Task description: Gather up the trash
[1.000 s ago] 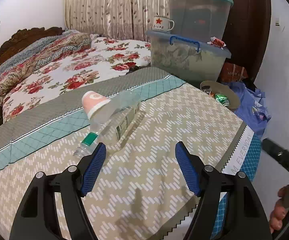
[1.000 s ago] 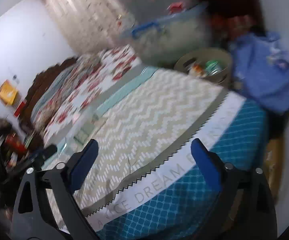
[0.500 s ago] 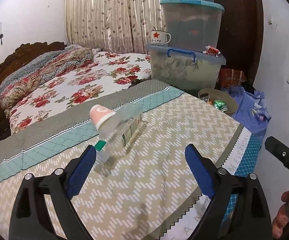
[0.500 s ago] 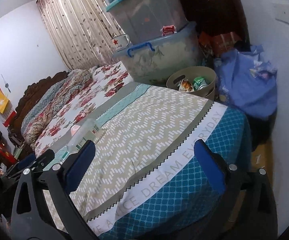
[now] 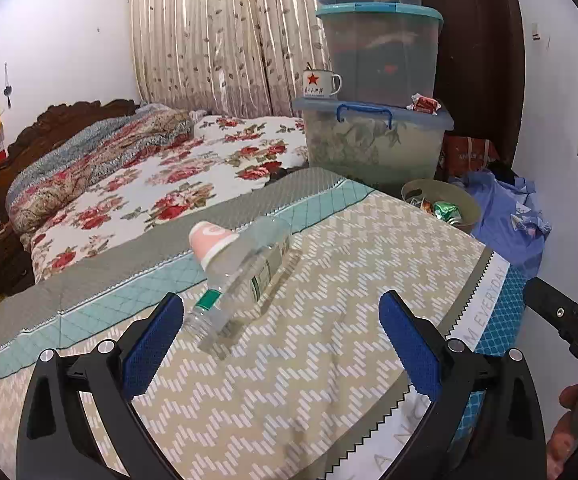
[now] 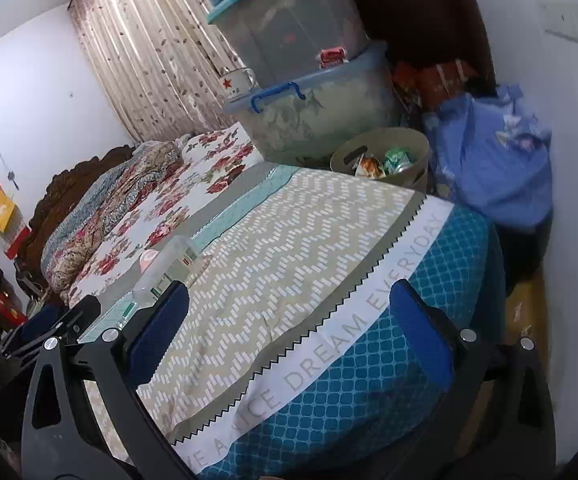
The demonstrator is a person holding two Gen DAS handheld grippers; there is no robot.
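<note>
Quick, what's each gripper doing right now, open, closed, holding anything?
Left gripper: jaws opening, wide apart, holding nothing; the bottle lies on the bed just ahead.
Right gripper: open, empty, over the bedspread.

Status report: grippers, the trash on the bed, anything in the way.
Left gripper opening, nothing held; right gripper open, empty. Bottle and pink cup lying on bed, untouched. Bin beyond far corner. Path clear.

One clear plastic bottle (image 5: 245,276) and one pink paper cup (image 5: 211,242) lie on one bed (image 5: 329,340). One waste basket (image 5: 471,210). Three stacked storage bins (image 5: 373,148). One enamel mug (image 5: 321,84).
</note>
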